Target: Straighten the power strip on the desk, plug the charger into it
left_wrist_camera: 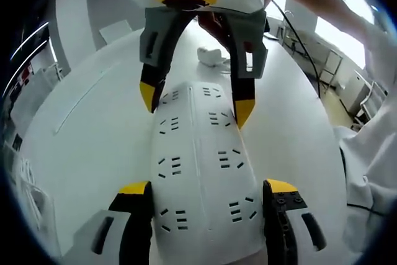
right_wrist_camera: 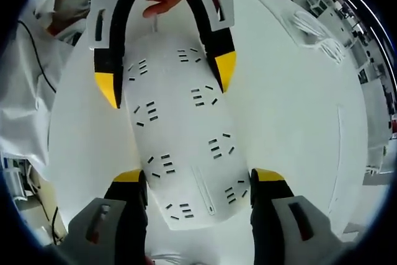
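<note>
Lying flat on the white round-edged desk (left_wrist_camera: 87, 128), the long white plastic power strip (left_wrist_camera: 198, 172) with two rows of dark socket slots runs lengthwise between both grippers. In the left gripper view, the left gripper (left_wrist_camera: 205, 190) straddles the near end of the strip, its yellow-tipped black jaws spread on either side of the casing, and the right gripper (left_wrist_camera: 195, 100) straddles the far end the same way. In the right gripper view, the right gripper (right_wrist_camera: 198, 178) flanks its own end of the strip, jaws open. A small white charger (left_wrist_camera: 211, 56) sits near the desk's far edge, beyond the strip.
</note>
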`<state>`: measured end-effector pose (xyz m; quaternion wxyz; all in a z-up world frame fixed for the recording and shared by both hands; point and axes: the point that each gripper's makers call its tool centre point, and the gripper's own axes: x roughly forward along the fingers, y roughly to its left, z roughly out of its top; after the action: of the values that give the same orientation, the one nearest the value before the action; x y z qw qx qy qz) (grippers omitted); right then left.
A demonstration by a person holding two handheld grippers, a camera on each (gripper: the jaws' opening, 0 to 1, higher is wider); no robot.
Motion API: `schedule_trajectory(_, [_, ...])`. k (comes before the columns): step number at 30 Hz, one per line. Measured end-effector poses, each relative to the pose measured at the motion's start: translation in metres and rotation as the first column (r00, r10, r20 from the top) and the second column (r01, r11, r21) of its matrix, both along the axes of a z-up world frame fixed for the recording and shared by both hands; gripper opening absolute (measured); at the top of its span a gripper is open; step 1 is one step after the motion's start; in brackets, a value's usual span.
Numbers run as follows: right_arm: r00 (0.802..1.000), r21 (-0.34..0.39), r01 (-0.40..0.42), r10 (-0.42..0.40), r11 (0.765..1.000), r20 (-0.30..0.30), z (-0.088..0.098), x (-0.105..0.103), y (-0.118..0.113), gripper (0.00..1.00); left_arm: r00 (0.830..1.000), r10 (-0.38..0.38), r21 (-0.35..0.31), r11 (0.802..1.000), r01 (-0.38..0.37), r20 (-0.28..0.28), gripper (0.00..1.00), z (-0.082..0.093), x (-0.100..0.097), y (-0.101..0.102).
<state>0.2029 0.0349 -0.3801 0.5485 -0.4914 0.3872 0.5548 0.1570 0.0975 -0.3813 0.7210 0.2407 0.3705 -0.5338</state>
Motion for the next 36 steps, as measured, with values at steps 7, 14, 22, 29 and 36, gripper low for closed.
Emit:
schedule_trajectory(7, [1.000,0.027,0.021,-0.021,0.999,0.002,0.001,-0.004,-0.001,0.67,1.000,-0.016,-0.004,1.000,0.016,0.000,0.73,0.000,-0.001,0.000])
schedule_trajectory(14, [0.999,0.034,0.042,-0.042,0.999,0.004,0.002,-0.006,-0.001,0.67,1.000,-0.020,0.007,1.000,0.020,0.002,0.73,0.000,0.000,-0.001])
schedule_trajectory(22, [0.997,0.031,0.074,-0.074,0.997,0.003,0.002,-0.006,-0.002,0.67,0.999,-0.044,-0.008,0.999,0.044,0.002,0.73,0.001,0.000,-0.002])
schedule_trajectory(29, [0.995,0.022,0.097,-0.097,0.995,0.005,0.002,-0.012,-0.004,0.66,0.998,-0.063,-0.018,0.998,0.063,0.004,0.73,0.001,-0.001,-0.003])
schedule_trajectory(36, [0.993,0.028,0.119,-0.120,0.992,0.005,0.002,-0.013,-0.006,0.67,0.998,-0.066,-0.015,0.998,0.066,0.009,0.73,0.001,-0.001,-0.005])
